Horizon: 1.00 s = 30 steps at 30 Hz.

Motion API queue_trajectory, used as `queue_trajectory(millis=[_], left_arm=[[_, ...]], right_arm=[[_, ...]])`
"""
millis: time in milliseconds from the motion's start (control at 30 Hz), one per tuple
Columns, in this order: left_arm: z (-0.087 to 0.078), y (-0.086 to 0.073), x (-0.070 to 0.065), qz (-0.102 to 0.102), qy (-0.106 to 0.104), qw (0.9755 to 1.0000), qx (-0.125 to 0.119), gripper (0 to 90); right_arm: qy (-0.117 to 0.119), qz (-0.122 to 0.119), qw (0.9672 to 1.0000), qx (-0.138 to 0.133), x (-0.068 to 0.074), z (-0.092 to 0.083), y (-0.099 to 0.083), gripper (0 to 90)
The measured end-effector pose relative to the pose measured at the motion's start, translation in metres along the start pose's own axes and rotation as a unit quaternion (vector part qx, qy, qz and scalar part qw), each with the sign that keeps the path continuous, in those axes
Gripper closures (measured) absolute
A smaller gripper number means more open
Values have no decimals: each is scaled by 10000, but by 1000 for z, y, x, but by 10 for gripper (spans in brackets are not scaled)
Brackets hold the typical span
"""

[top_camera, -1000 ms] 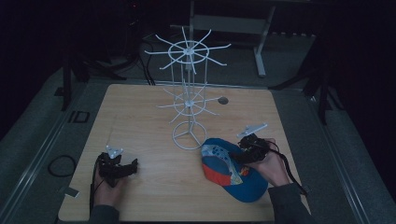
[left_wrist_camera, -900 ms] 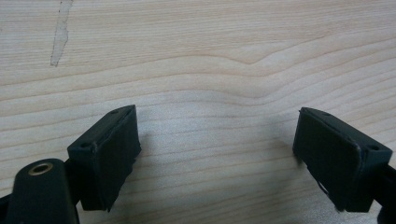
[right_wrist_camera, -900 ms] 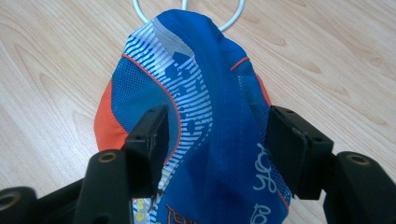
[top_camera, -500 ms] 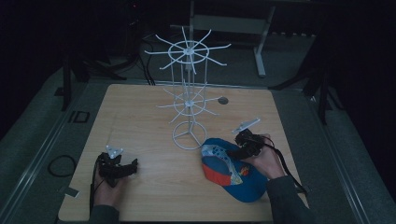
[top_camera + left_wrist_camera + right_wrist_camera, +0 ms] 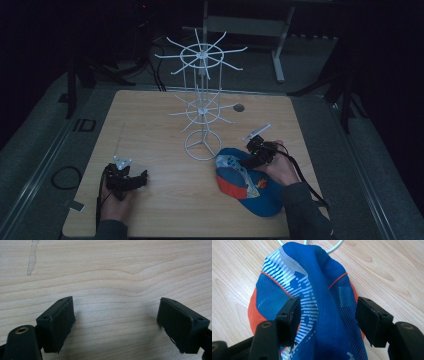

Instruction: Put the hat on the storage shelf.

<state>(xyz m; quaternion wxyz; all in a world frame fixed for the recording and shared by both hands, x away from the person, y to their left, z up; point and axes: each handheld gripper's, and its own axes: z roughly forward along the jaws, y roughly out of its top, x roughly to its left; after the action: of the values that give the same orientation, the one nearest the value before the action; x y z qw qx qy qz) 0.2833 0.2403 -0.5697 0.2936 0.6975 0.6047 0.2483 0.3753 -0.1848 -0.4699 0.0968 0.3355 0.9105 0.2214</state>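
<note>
Since the earlier frame, right gripper has shifted slightly left over the cap, jaws spread either side of the raised blue fabric, not yet pinching. Cap lies on the table beside the white wire rack base. Left gripper rests unmoved, jaws spread over bare wood.

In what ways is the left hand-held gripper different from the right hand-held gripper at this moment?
The left hand-held gripper has only bare wooden table between its jaws; the right hand-held gripper has its jaws on either side of a raised fold of the blue and orange cap. The left sits near the table's front left corner, the right beside the white wire rack. Both have open jaws.
</note>
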Motion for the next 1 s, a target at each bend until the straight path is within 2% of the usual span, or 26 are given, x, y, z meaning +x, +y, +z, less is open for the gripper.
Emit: queue_trajectory(millis=[233, 633, 833, 1000], left_arm=[[0, 0, 0, 0, 0, 10000, 1, 150], [0, 0, 0, 3, -3, 10000, -1, 150], [0, 0, 0, 2, -4, 10000, 0, 150], [0, 0, 0, 4, -4, 10000, 0, 150]], right_arm=[[65, 13, 9999, 128, -2, 7, 3, 374], [42, -201, 9985, 511, 0, 21, 14, 340], [49, -239, 9980, 587, -2, 27, 16, 422], [157, -250, 9968, 748, -5, 33, 18, 477]])
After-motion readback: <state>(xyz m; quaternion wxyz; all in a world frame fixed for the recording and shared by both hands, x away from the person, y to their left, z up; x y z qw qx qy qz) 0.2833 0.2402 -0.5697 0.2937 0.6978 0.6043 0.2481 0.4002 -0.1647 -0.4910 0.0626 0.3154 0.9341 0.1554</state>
